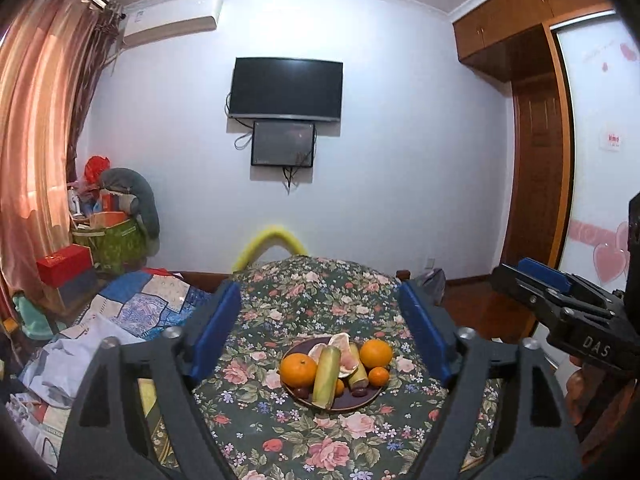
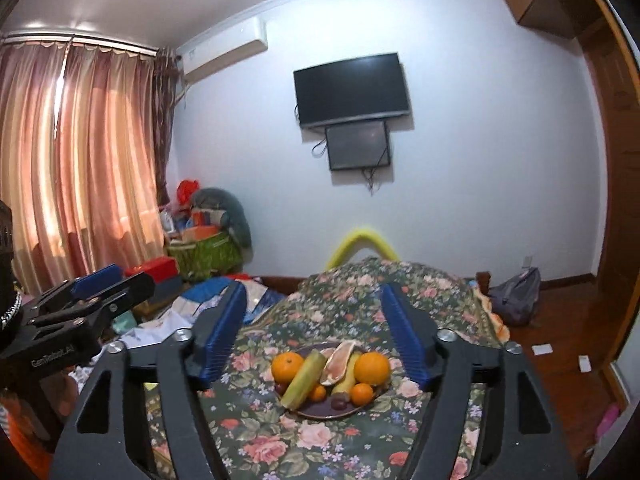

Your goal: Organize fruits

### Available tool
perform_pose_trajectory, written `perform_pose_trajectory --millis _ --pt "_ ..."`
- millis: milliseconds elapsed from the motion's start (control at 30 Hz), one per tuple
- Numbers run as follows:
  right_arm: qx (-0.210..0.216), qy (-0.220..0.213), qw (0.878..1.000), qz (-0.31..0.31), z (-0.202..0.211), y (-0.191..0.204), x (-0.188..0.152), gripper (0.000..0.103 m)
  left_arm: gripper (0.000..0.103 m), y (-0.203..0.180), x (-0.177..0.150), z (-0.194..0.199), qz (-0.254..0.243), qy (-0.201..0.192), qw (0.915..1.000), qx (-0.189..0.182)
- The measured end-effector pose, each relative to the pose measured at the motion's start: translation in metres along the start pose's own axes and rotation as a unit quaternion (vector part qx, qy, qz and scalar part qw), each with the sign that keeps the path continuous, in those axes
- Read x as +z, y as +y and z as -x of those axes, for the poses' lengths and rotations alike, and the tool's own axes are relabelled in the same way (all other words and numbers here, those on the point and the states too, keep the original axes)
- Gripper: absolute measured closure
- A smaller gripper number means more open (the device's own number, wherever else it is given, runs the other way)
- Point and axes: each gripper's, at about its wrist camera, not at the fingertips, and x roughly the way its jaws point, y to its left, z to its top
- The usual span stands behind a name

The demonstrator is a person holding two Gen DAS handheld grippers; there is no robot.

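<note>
Left wrist view: the bed (image 1: 320,288), covered by a dark floral quilt (image 1: 280,432), fills the lower centre of the frame and serves as the work surface. It is soft and uneven, which is probably why the fruit is gathered on a rigid carrier, not laid loose on the cloth.

The left gripper (image 1: 320,332) frames the lower centre. Its jaws stand wide, with nothing between the blue pads. It hovers clear of the fruit and points nearly level, a stand-off pose and not a reaching one. The right gripper (image 1: 544,280) enters at the right edge of this view. In the right wrist view the right gripper (image 2: 314,332) shows its jaws equally wide and empty.

The dark plate (image 1: 360,404) sits on the quilt at lower centre, between the left pads in the picture but well beyond them. It carries:
- two large oranges (image 1: 298,370), at opposite sides of the plate;
- a green sugarcane section (image 1: 326,376) leaning on the front rim, a second beside it;
- pomelo segments (image 1: 340,350) propped at the rear;
- small mandarins (image 1: 378,376) and dark grapes (image 1: 302,392) in the gaps.

Judgement: the fruit appears already collected, so the task is at or near completion.
</note>
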Motion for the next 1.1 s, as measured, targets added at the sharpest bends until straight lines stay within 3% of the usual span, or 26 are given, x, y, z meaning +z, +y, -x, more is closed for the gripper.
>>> perform_pose_trajectory --millis 133,400,1100 --pt "-0.02 -0.012 1.0 0.008 0.0 0.003 -0.002 0.018 0.008 0.0 0.0 0.009 0.0 -0.01 0.9999 0.005" --pt "-0.038 -0.019 0.999 0.014 0.004 0.005 -0.006 0.003 0.003 -0.002 -0.003 0.01 -0.003 -0.009 0.9999 0.007" --pt "-0.046 -0.033 0.998 0.017 0.018 0.007 -0.007 0.0 0.0 -0.006 -0.003 0.013 -0.001 -0.009 1.0 0.002"
